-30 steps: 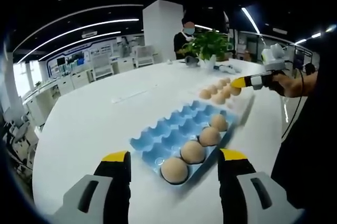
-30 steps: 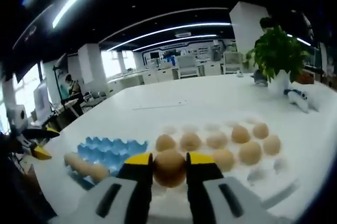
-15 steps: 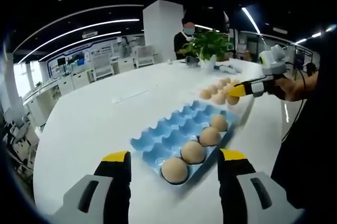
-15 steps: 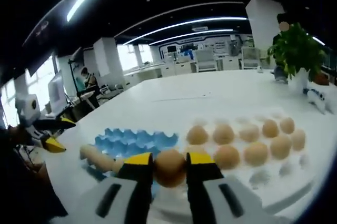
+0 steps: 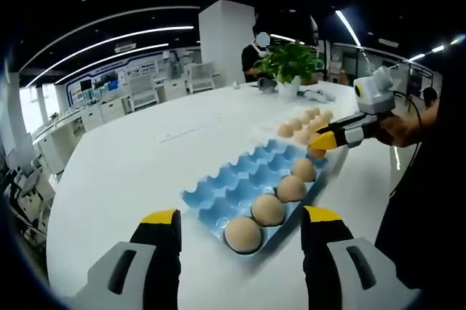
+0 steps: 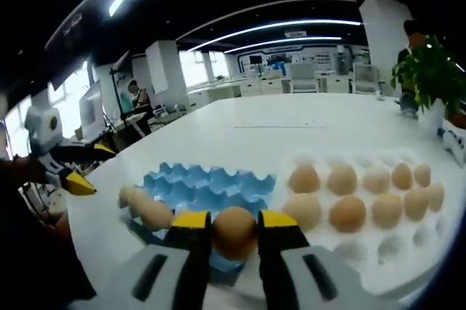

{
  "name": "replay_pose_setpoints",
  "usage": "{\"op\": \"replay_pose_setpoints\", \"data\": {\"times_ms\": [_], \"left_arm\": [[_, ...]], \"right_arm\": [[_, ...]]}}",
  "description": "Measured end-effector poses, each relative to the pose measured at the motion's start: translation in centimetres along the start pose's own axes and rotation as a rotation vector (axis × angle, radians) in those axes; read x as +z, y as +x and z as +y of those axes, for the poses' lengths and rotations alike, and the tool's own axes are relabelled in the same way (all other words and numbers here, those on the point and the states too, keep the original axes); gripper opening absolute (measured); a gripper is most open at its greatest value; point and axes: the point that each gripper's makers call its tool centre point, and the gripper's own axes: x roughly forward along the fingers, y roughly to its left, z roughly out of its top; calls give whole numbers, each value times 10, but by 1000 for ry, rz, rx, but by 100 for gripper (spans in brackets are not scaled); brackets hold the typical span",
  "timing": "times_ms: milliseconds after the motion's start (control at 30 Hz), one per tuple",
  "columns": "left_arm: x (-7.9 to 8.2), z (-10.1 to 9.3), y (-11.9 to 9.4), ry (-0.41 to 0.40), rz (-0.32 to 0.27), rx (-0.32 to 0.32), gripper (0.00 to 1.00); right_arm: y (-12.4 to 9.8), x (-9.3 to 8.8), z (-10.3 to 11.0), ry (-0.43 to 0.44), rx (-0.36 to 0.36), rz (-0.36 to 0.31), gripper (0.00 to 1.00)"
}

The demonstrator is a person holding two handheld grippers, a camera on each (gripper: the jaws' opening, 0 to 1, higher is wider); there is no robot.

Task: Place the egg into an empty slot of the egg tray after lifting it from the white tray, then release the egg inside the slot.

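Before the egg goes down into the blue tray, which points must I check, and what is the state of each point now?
1. Grip: the right gripper is shut on the egg, held between both fingers: ok.
2. Free slots: the blue egg tray has four eggs along one edge and empty slots beside them: ok.
3. Position: the egg hangs near the blue egg tray's end next to the white tray; exactly over a slot: cannot tell.
4. Left gripper: open, holding nothing, low before the tray's near end: ok.
5. Height above the slot: cannot tell.
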Motion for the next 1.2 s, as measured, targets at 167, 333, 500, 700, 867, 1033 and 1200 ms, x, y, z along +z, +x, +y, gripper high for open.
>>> {"op": "replay_pose_setpoints", "data": {"times_ms": [167,333,500,700,867,1033,1200], "left_arm": [[0,0,0,0,-1,-2,66],[2,2,1,-3,-13,4,66],[2,2,2,3,-11,-1,66],[1,0,3,8,-3,-10,65],[1,1,4,9,-5,-11,65],[0,1,4,9,-1,-10,66],[-1,2,4,6,0,-4,65]], "right_arm": [[5,-11,4,-35,15,34,24],[7,-17,6,-58,20,48,24],[10,-20,8,-109,30,58,24],[10,-19,8,-120,36,55,25],[9,-20,8,-141,35,48,25],[10,-21,9,-167,39,47,25],[9,-21,9,-166,54,48,25]]}}
